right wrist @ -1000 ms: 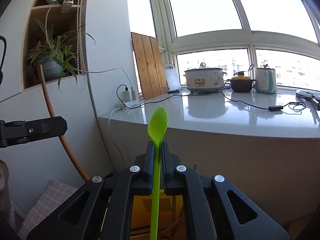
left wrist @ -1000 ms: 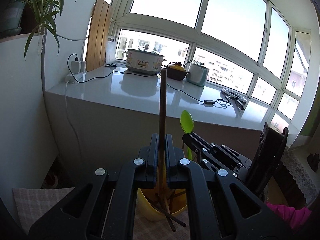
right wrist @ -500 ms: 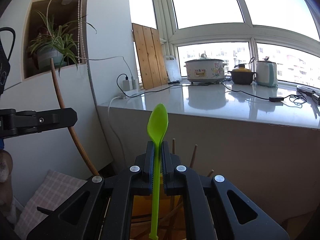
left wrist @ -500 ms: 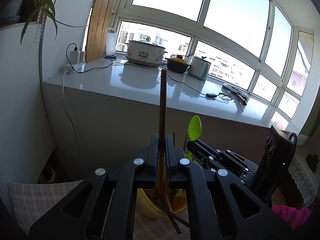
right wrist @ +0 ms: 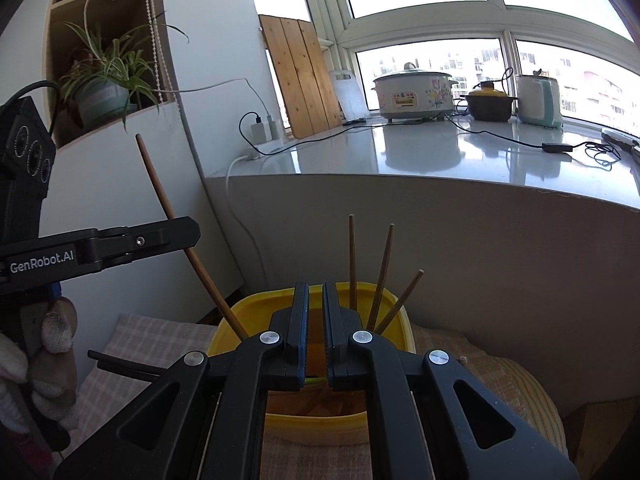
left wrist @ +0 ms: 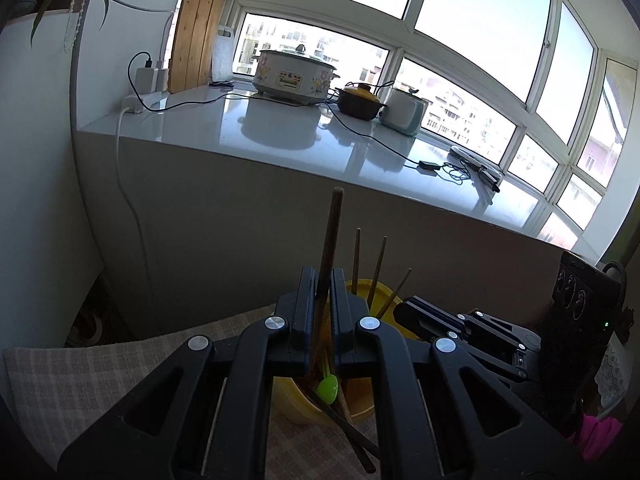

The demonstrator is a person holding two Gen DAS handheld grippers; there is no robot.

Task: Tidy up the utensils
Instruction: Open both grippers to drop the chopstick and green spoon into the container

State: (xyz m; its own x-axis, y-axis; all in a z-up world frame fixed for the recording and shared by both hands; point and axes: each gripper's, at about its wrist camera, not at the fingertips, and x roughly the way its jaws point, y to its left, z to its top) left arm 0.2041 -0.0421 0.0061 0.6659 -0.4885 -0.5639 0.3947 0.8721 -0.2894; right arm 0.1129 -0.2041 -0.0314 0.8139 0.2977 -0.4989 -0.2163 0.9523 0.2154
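My left gripper [left wrist: 322, 284] is clamped on the wooden stick [left wrist: 334, 224], above the yellow tub [left wrist: 384, 292]. I should lower it straight, then release. My right gripper [right wrist: 315, 294] is closed, but I cannot tell if it pinches the green spoon [left wrist: 328, 388]. Only the left view shows the spoon's bowl down in the tub.

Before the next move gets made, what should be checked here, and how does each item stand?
1. Left hand-held gripper clamped on the wooden stick: ok.
2. Stick's lower end inside the yellow container: ok.
3. Green spoon in the container: ok, its bowl lies inside.
4. Right hand-held gripper free of the spoon: cannot tell; its jaws are shut and only a green sliver shows below them.
5. Container upright on the checked cloth: ok.
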